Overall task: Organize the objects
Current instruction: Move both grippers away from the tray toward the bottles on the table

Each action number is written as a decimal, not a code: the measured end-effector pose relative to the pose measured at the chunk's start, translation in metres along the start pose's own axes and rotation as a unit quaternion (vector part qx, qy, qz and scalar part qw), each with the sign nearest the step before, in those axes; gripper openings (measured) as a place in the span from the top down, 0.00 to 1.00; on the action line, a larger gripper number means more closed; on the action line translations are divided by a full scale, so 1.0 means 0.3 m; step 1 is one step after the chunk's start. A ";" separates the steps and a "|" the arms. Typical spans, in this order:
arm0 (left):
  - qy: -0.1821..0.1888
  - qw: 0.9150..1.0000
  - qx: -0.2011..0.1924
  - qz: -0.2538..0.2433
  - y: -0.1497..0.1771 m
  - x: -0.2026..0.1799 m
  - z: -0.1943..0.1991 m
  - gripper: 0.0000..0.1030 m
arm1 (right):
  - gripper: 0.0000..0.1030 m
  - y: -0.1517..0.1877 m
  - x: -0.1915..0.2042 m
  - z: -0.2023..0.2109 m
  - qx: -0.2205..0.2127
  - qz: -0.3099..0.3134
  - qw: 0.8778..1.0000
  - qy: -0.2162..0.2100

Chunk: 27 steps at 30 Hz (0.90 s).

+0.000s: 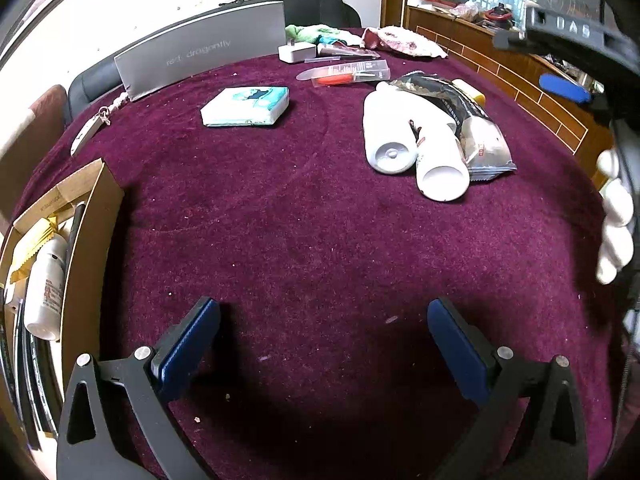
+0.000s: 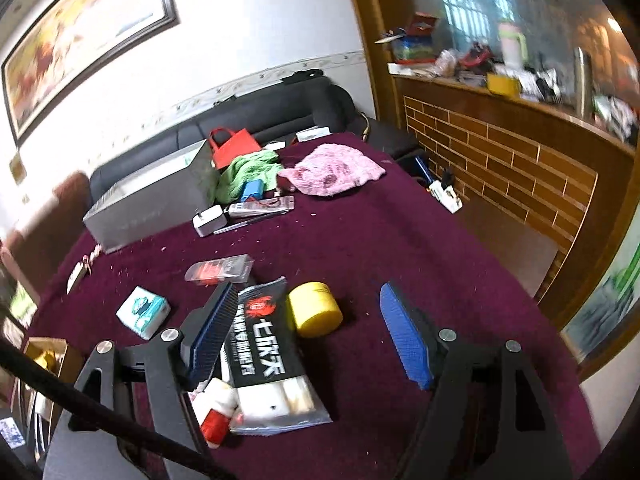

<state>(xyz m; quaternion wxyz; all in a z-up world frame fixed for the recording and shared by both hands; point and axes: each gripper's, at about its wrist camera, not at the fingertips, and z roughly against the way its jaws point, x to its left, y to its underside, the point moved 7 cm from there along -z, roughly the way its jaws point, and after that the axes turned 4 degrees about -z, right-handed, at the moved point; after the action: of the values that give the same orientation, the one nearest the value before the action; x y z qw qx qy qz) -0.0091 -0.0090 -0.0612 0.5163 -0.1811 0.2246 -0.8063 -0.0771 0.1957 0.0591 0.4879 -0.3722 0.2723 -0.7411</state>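
Note:
My left gripper (image 1: 323, 308) stands wide open over bare purple cloth, with nothing between its blue pads. Ahead to the right lie two white bottles (image 1: 390, 136) against a black and silver snack pouch (image 1: 460, 120). A tissue pack (image 1: 246, 106) lies further left. At the left edge is a cardboard box (image 1: 92, 240) with a white bottle (image 1: 46, 280) inside. My right gripper (image 2: 308, 288) is open above the pouch (image 2: 264, 352) and a yellow jar (image 2: 316, 310); the jar lies between the fingers, apart from both pads. The left finger overlaps the pouch.
A clear case (image 2: 220, 270) with a red tool lies beyond the pouch. A grey box (image 2: 152, 200), a white charger (image 2: 208, 220), green cloth (image 2: 248, 168) and pink cloth (image 2: 332, 170) crowd the table's far side. A white-gloved hand (image 1: 616, 216) shows at the right edge.

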 end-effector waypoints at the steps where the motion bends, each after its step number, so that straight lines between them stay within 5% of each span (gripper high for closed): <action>1: 0.002 1.000 0.000 0.001 0.000 0.001 0.000 0.02 | 0.29 0.010 -0.017 -0.013 0.000 -0.007 1.000 0.003; 8: 0.053 0.998 0.006 0.034 -0.050 0.003 0.024 0.03 | 0.29 0.020 -0.076 -0.035 0.020 -0.031 0.999 -0.002; 20: 0.000 0.996 -0.026 0.083 -0.332 0.042 -0.049 0.03 | 0.29 0.035 -0.074 -0.036 0.032 -0.036 0.999 -0.010; 27: 0.005 0.996 -0.018 0.084 -0.344 0.004 -0.107 0.03 | 0.29 0.039 -0.077 -0.050 0.040 -0.038 0.998 -0.011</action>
<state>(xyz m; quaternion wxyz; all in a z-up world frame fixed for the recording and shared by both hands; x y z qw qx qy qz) -0.1040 0.0334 -0.0311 0.5781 -0.1670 0.2559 -0.7566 -0.0776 0.2132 0.0350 0.4765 -0.3708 0.2231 -0.7653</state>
